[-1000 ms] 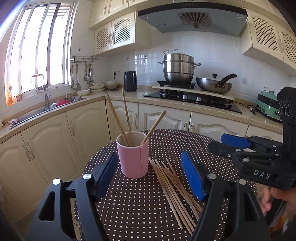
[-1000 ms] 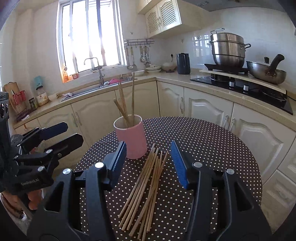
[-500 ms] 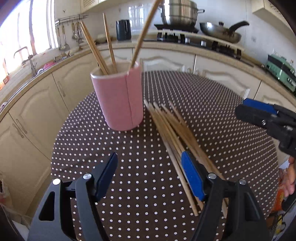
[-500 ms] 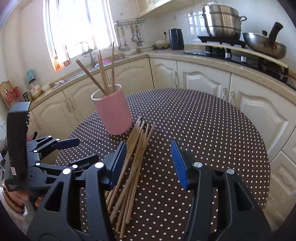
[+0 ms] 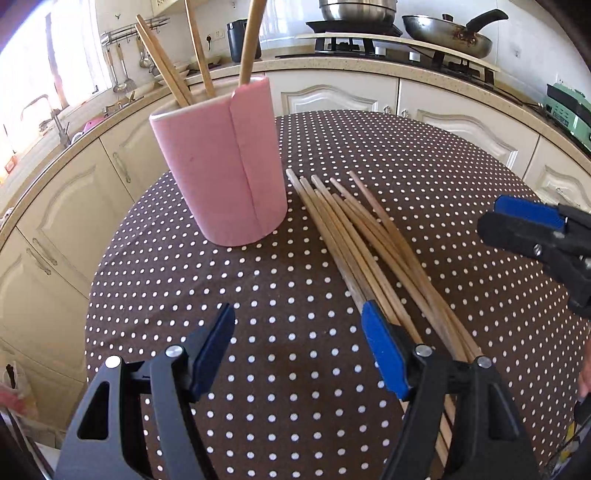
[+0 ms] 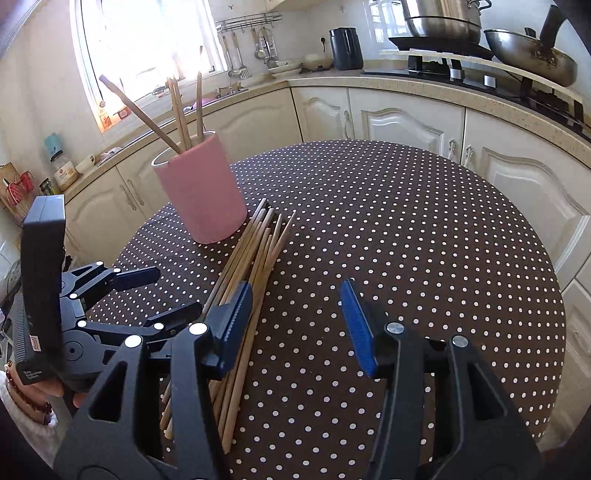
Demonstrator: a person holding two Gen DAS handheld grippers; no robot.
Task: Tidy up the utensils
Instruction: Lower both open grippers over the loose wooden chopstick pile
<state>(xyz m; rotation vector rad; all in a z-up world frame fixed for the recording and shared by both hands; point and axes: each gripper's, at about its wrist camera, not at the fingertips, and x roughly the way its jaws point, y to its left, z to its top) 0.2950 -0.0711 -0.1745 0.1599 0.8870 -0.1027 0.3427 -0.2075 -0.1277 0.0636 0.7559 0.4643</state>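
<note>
**Two open grippers above a bundle of loose chopsticks**

Roughly a dozen wooden chopsticks (image 5: 369,236) lie in a loose fan on the round table, whose cloth (image 6: 406,229) is brown with white polka dots. Their thin tips reach close to the base of a pink cylindrical holder (image 5: 221,166), which stands upright just beside the bundle and contains four further chopsticks (image 6: 177,110) leaning against its rim. The left gripper (image 5: 299,343) points down over the bare cloth beside the thick ends of the bundle; its jaws are spread wide with nothing between them, and its right blue pad sits over the outermost sticks; contact cannot be judged. The right gripper (image 6: 295,317) is likewise released and empty, its left pad over the bundle's other edge. Each gripper appears at the margin of the other's view. Behind the table run cream cabinets (image 6: 406,122), a countertop, a black kettle (image 6: 345,48), a wok (image 5: 443,33) on the hob, and a bright window (image 6: 147,40).
</note>
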